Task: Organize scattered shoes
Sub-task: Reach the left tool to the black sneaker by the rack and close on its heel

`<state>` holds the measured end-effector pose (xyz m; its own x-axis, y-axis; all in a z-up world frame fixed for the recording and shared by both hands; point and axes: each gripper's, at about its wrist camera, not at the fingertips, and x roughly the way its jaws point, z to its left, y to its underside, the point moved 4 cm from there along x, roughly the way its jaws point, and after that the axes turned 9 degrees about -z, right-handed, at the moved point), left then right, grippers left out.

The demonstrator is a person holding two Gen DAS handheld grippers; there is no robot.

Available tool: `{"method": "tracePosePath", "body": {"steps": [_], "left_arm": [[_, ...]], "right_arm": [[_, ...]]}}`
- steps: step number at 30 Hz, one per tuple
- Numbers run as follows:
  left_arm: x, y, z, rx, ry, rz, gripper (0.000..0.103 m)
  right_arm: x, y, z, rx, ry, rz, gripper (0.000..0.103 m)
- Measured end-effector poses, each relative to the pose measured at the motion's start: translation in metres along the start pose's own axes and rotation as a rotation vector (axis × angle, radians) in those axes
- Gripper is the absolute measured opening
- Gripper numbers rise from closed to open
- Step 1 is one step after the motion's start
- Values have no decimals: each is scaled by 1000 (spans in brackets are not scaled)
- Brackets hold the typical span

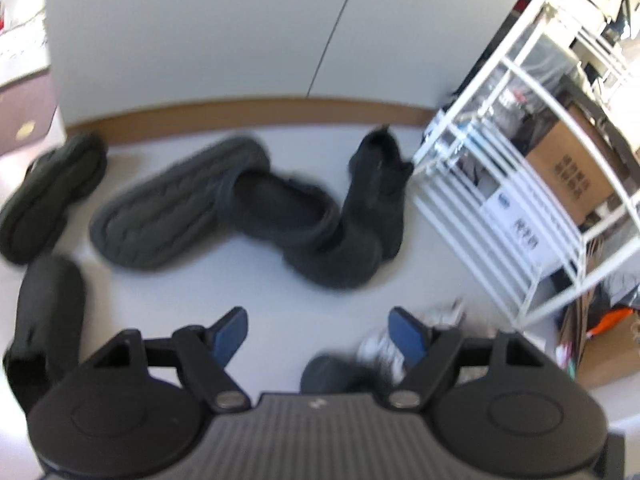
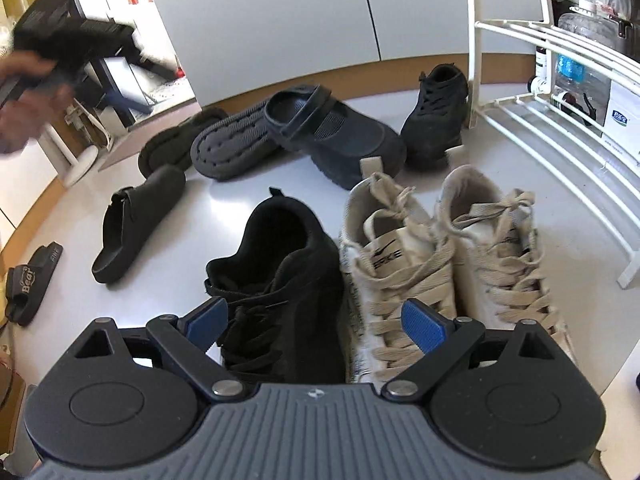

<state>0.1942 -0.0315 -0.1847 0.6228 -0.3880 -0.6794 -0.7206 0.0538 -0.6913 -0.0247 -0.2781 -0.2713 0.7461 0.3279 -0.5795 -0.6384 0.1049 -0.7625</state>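
Note:
My left gripper (image 1: 320, 332) hangs open over the pale floor with nothing between its blue pads. Ahead of it lie two dark grey clogs, one sole-up (image 1: 180, 208) and one upright (image 1: 288, 216), with a black sneaker (image 1: 380, 176) beside the rack. My right gripper (image 2: 316, 322) is open too, above a second black sneaker (image 2: 280, 272) that lies on the floor and is not gripped. A pair of beige-laced white sneakers (image 2: 400, 256) stands right of that sneaker. A black mule (image 2: 136, 224) and a sole-up black slipper (image 2: 180, 140) lie to the left.
A white wire shoe rack (image 2: 540, 120) stands at the right, also in the left wrist view (image 1: 500, 168), with cardboard boxes (image 1: 572, 176) behind it. A black slide sandal (image 2: 28, 284) lies far left. A blurred hand (image 2: 24, 92) is at upper left. A wall with a brown skirting (image 1: 260, 114) closes the back.

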Motion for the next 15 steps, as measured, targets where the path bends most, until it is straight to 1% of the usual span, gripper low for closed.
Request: {"method": "tracePosePath", "body": {"steps": [2,4,7,9,12,15], "left_arm": [[10,-16,-11,8,1,-7,79],[20,-26,-20,21,3,-2,79],[37,-42,-39,58,-3,9,79],[55,-51,-55,95,7,17,79],[82,-58,-72,126,22,9,79],[117,-55,-83,138,49,7,79]], "right_arm": [[-3,-1,-7,13,-5,-4,96],[-6,-1,-15,36,-17,-5,95],[-9,-3,-25,53,-28,-3,92],[-11,-5,-31,66,-25,-14,92],[-13,-7,-40,90,-17,-26,92],[-13,-8,-50,100,-7,-24,92]]}}
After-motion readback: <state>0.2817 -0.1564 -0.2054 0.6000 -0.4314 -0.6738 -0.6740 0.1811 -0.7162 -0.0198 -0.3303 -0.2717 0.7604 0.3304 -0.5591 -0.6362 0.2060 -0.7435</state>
